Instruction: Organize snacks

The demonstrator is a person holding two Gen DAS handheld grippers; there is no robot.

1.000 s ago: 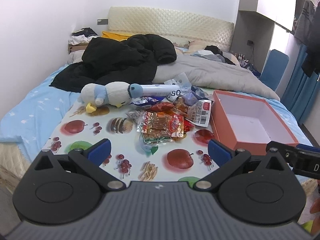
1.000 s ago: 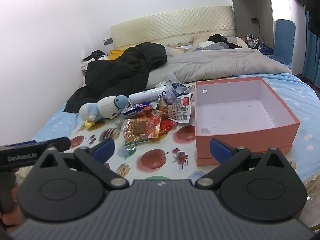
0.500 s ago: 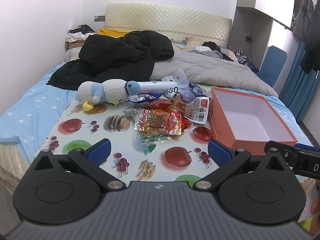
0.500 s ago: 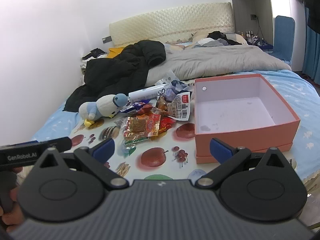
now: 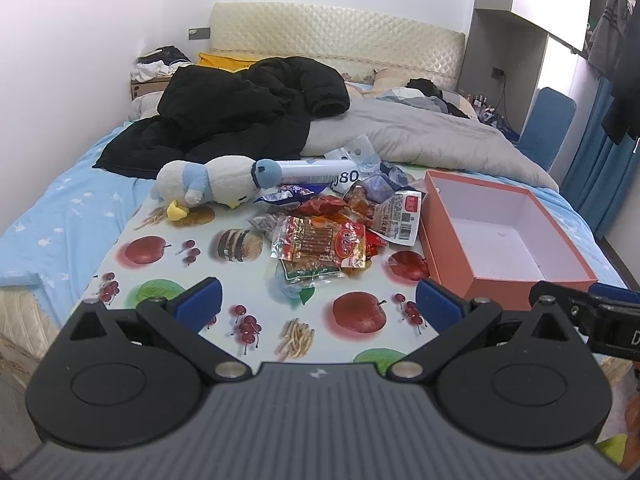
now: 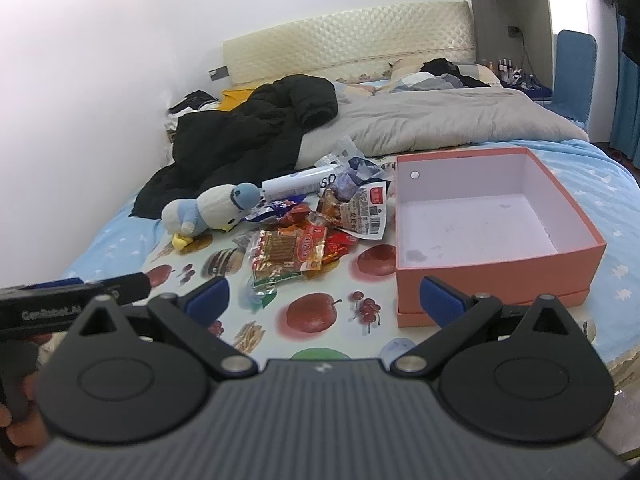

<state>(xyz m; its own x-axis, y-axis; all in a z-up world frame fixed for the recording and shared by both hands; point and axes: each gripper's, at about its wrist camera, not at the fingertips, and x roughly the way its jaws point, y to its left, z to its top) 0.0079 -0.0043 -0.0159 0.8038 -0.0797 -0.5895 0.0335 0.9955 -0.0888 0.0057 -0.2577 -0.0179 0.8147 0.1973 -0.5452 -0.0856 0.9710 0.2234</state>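
A pile of snack packets (image 5: 328, 228) (image 6: 304, 236) lies on a fruit-print cloth (image 5: 168, 264) (image 6: 320, 312) spread over the bed. The nearest is a clear packet of brown sticks (image 5: 318, 244) (image 6: 288, 250). An open orange box (image 5: 504, 232) (image 6: 492, 224) with a white, empty inside stands right of the pile. My left gripper (image 5: 318, 304) hovers open near the cloth's front edge, short of the pile. My right gripper (image 6: 324, 296) is open too, in front of the box's near left corner. Neither holds anything.
A white and blue plush penguin (image 5: 208, 188) (image 6: 208, 210) lies left of the pile, with a white tube (image 5: 316, 170) behind it. A black jacket (image 5: 240, 108) and grey duvet (image 5: 420, 136) cover the far bed. A blue chair (image 5: 548, 128) stands at the right.
Both grippers have edged slightly forward and the views shifted a little; the pile and box sit as before. Both stay open.
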